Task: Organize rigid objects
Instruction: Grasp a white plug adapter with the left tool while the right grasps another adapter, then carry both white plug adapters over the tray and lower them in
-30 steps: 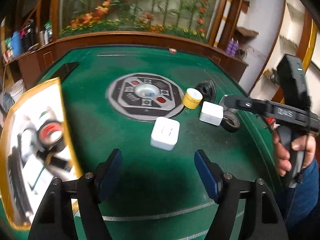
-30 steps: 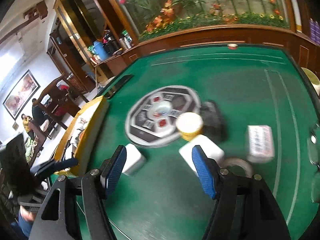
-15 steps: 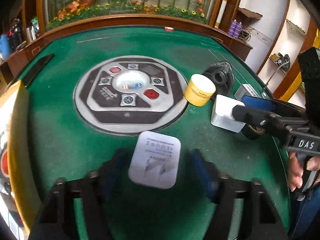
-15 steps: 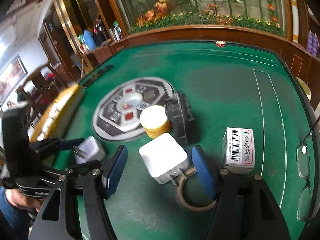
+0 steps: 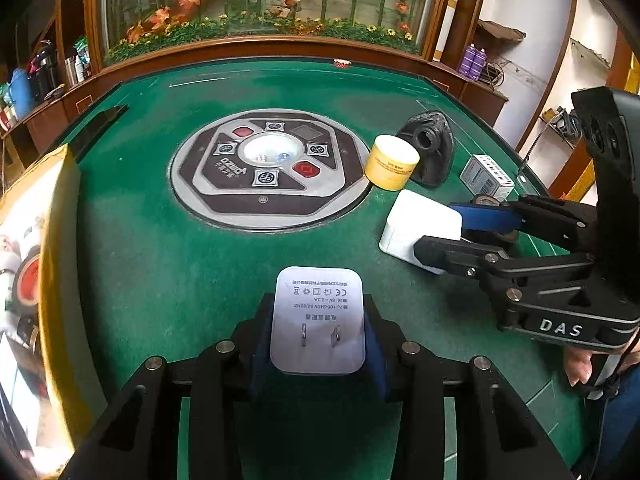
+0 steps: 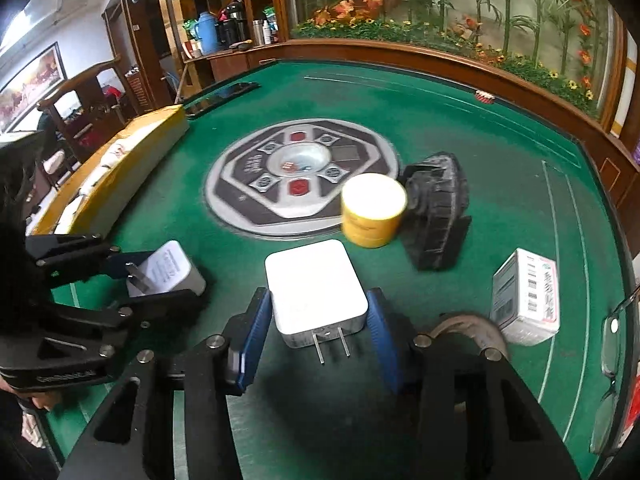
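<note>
- Gripping the small white charger [image 5: 318, 320] with my left gripper [image 5: 318, 340]: blue fingers [image 5: 374, 344] pressed against both its sides, prong face turned up toward the camera, label text readable.
- Landmark: the round control panel [image 5: 268, 168] set in the middle of the green surface [image 5: 160, 260].
- Small charger sits near the panel's edge on my side, on the felt.
- My right gripper [image 6: 318, 336] straddles the larger white adapter [image 6: 316, 284]; its blue fingers [image 6: 254, 336] are just beside the adapter's flanks, a thin gap showing on each side, so unclenched and not clamped yet. Prongs point back at me.
- Larger adapter lies off the panel's rim, right of the small charger, well apart from it.
- Yellow jar [image 6: 372, 210] stands upright, touching the panel's rim on the right.
- Black plastic part [image 6: 438, 208] just beyond the jar, farther from the panel.
- White barcoded box [image 6: 526, 292] well right of the panel, lying flat.
- Tape roll [image 6: 468, 326] partly hidden behind my right finger, near the box.
- Yellow-edged tray [image 5: 52, 240] left of the panel at the surface's border; contents blurred.
</note>
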`<state>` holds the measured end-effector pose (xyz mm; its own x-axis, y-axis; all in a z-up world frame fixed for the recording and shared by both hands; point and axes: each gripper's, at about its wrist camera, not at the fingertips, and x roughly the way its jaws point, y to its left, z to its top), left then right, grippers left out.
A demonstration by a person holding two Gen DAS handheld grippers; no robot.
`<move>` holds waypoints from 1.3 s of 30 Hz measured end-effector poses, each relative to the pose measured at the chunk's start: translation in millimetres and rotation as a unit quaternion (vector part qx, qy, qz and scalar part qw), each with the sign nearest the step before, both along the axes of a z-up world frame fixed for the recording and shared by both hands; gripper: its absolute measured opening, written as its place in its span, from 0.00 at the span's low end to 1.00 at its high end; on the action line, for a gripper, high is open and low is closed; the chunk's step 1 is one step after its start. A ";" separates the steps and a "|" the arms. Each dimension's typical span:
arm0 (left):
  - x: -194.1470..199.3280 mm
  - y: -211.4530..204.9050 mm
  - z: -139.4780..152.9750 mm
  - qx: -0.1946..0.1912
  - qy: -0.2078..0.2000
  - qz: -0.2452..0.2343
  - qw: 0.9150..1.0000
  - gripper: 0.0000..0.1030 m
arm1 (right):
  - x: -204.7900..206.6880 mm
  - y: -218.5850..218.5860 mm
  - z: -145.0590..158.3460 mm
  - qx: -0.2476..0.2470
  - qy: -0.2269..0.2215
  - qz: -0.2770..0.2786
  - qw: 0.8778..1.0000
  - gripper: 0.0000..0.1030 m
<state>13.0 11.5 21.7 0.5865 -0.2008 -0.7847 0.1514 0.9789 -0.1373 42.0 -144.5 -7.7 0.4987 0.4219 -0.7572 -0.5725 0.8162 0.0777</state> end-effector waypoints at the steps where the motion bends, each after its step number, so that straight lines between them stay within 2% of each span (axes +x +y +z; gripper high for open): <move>1: -1.9 1.9 1.0 -0.004 -0.001 0.001 1.000 0.41 | -2.5 0.1 1.4 0.006 0.001 0.004 1.000 0.45; 10: -18.2 14.3 20.0 -0.018 -0.023 0.016 0.999 0.41 | -12.2 5.1 12.3 0.042 0.004 0.019 0.999 0.45; 22: -35.6 35.6 44.9 -0.027 -0.054 0.037 0.997 0.41 | -22.2 24.7 -1.1 0.006 0.021 0.054 0.998 0.45; 31: -37.8 41.9 45.0 -0.031 -0.058 0.040 0.997 0.41 | -20.5 28.9 -8.5 0.000 0.020 0.051 0.999 0.49; 35: -40.0 47.1 47.5 -0.035 -0.063 0.046 0.996 0.41 | -22.1 30.9 -8.4 -0.002 0.016 0.050 0.999 0.46; 39: -44.0 56.5 53.2 -0.041 -0.071 0.055 0.995 0.41 | -18.5 24.4 -4.0 0.032 0.032 0.038 0.998 0.45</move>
